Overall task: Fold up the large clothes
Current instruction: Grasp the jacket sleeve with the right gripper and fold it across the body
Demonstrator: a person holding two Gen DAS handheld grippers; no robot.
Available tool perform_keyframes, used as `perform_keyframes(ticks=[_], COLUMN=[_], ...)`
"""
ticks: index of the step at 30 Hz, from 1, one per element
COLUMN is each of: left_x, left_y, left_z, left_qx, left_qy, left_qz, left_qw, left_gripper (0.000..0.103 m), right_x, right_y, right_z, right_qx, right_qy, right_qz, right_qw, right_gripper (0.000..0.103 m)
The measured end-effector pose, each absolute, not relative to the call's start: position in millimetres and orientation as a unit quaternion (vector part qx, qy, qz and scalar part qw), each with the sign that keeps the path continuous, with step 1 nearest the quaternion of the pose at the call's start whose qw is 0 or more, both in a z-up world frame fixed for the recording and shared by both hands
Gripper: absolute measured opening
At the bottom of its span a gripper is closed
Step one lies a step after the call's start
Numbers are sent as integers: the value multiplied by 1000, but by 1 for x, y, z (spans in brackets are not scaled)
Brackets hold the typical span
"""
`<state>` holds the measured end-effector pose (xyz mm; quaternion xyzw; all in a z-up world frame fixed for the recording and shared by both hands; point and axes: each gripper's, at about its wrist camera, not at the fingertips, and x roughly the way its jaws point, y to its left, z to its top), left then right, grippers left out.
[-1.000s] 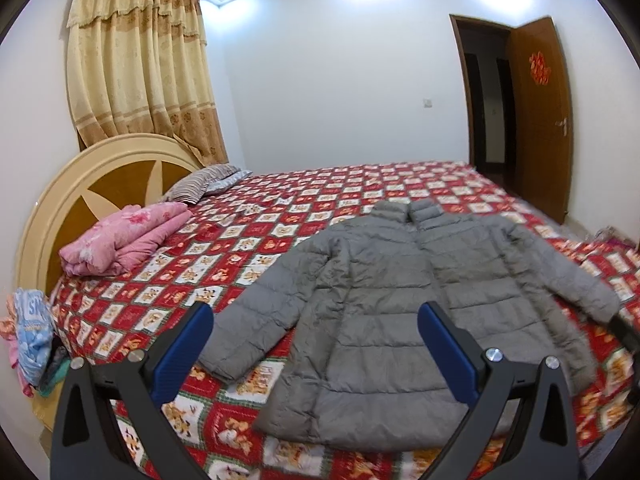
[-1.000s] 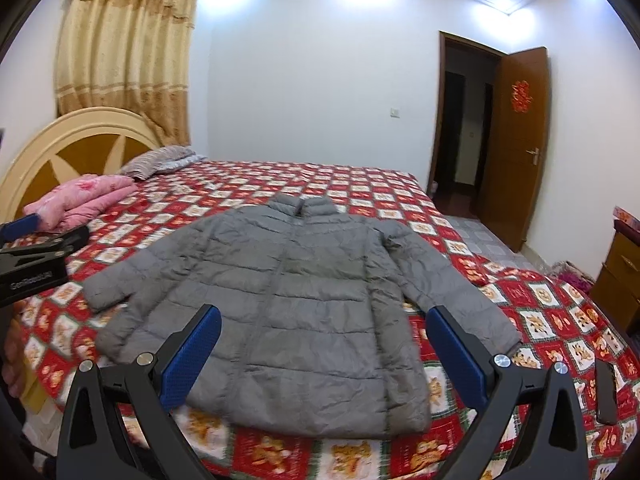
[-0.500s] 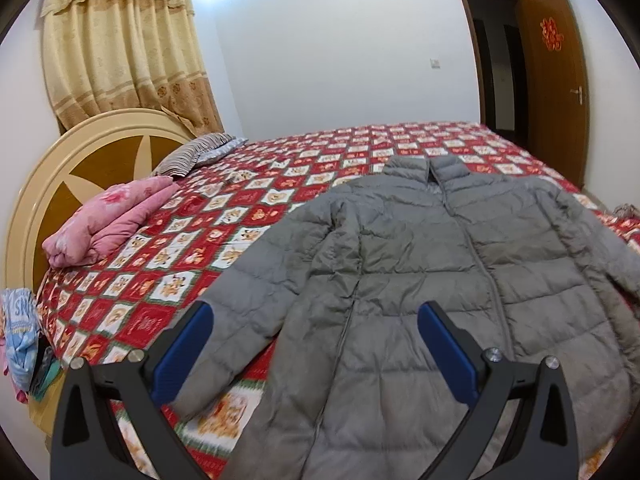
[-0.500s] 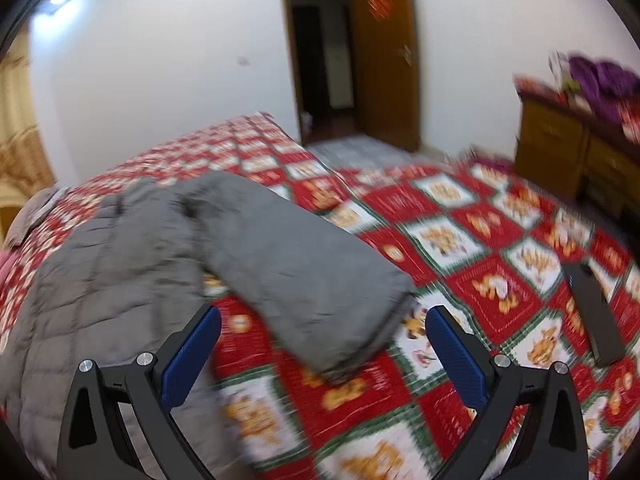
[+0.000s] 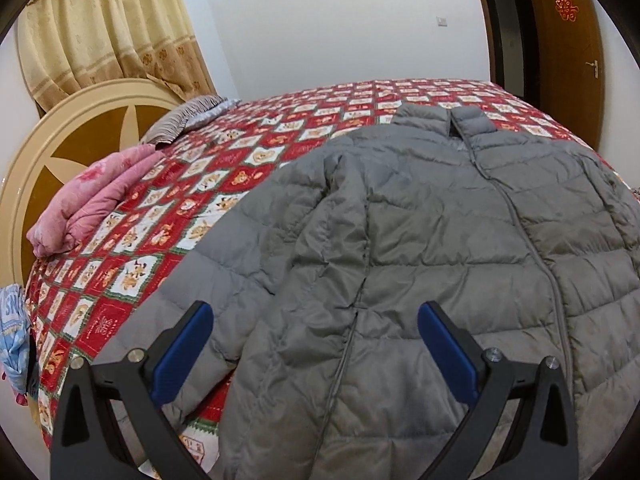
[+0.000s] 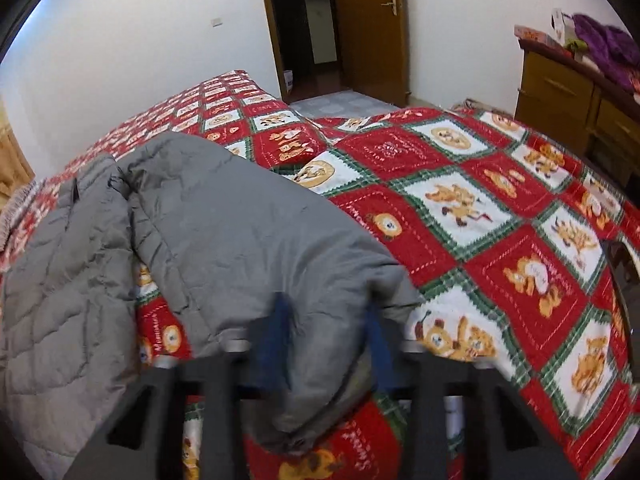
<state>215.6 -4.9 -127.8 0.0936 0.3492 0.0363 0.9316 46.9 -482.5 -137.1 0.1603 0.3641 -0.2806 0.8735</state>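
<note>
Across the red patterned bed (image 5: 192, 184) lies the grey quilted puffer jacket (image 5: 420, 240), spread flat for folding; the right gripper (image 6: 326, 344) jaws have just been closing on its sleeve cuff (image 6: 320, 360) to fold it inward, while the left gripper (image 5: 316, 348) jaws hang wide open and empty above the jacket.

Your left wrist camera looks down along its fingers (image 5: 192, 344) at the jacket (image 5: 420, 248) from close by, facing the headboard (image 5: 60, 140) beyond it. Your right wrist camera sits closer still over the jacket's (image 6: 240, 240) sleeve end, facing the doorway (image 6: 300, 20) past it. Both views share the jacket, the bedspread (image 5: 168, 208) and the door.
</note>
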Motion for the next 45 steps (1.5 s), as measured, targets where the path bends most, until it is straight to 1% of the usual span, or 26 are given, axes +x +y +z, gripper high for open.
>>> perform_keyframes(ticks=[1, 2, 3, 8, 13, 18, 22, 30, 36, 45], left_x=[217, 220, 222, 238, 261, 281, 293, 296, 302, 305], left_y=[-3, -3, -1, 14, 39, 70, 86, 99, 112, 121], left_z=[-127, -126, -125, -110, -101, -99, -101, -106, -113, -116], left_qx=[93, 93, 93, 94, 105, 100, 94, 87, 76, 76], left_qy=[351, 352, 352, 340, 327, 331, 335, 342, 349, 350], left_qz=[36, 36, 37, 50, 81, 111, 123, 113, 114, 103], left_qw=[931, 931, 931, 934, 936, 932, 930, 929, 927, 928], left_gripper=[103, 103, 103, 103, 103, 103, 103, 103, 103, 103], right_x=[47, 48, 48, 56, 73, 102, 129, 191, 226, 281], right_y=[-485, -487, -491, -513, -524, -488, -442, -342, -271, -187], right_z=[-136, -134, -130, -103, -57, -2, 18, 25, 20, -28], right_qx=[157, 151, 145, 112, 82, 25, -14, -76, -129, -159], right_qy=[363, 362, 360, 342, 300, 251, 232, 227, 228, 259], right_qz=[-282, -286, -292, -326, -350, -331, -295, -202, -141, -75], right_qw=[874, 874, 874, 874, 884, 909, 927, 950, 955, 950], right_gripper=[14, 9, 7, 6, 5, 4, 4, 4, 4, 4])
